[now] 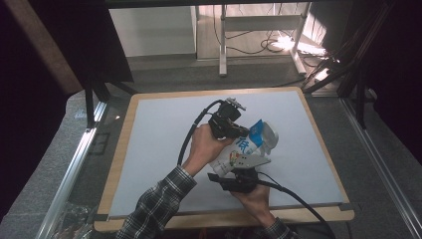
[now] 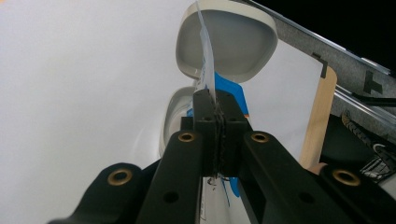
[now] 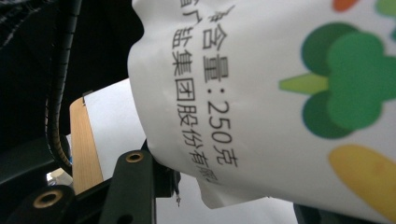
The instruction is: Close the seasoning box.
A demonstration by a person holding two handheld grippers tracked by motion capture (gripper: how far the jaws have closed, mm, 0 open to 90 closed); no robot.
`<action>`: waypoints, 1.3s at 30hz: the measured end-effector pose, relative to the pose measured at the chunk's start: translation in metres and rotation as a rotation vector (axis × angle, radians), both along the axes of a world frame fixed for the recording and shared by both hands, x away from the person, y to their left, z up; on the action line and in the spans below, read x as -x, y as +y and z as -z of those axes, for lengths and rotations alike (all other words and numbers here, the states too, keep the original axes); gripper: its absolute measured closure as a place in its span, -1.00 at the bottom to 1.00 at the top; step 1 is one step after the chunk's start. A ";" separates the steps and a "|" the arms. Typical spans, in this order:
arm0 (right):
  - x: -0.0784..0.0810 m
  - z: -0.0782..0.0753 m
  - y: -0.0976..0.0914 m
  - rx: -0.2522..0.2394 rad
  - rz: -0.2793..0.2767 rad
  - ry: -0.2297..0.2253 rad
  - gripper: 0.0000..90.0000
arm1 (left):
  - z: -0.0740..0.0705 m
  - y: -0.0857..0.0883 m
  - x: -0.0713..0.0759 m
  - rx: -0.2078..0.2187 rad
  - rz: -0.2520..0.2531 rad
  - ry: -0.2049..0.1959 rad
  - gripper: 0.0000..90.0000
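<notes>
Right gripper view — white pouch (image 3: 261,93) reads "250克".

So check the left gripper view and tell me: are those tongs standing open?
No: the left tongs are pinched shut on the thin top edge of the bag.

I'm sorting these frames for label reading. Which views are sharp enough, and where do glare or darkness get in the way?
Right gripper view: the white printed pouch with vegetable drawings fills it, its black print sharp. Left gripper view: the left claw is crisp, the white table mat washes out pale. High view: the pouch is small and soft, the surroundings are dark, and bright glare flares on the floor cables.
</notes>
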State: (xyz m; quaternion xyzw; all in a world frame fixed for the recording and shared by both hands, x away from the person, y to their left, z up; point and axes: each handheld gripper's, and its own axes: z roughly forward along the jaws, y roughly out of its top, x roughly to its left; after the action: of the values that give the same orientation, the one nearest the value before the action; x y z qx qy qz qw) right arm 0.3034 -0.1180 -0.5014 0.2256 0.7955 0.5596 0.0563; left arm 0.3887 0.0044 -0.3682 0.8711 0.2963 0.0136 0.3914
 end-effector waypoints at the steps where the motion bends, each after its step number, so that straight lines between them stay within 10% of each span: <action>1: 0.000 0.001 0.000 0.003 0.001 0.001 0.24 | 0.000 0.001 0.000 0.003 -0.001 0.000 0.97; 39: -0.009 0.011 -0.010 0.063 0.053 0.021 0.24 | -0.005 0.028 0.010 0.054 0.000 0.001 0.98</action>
State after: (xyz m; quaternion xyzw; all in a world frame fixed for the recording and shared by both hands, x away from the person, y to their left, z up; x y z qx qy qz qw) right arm 0.3128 -0.1275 -0.5126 0.2504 0.8071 0.5301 0.0698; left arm 0.3786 0.0327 -0.3630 0.8603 0.2965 0.0053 0.4146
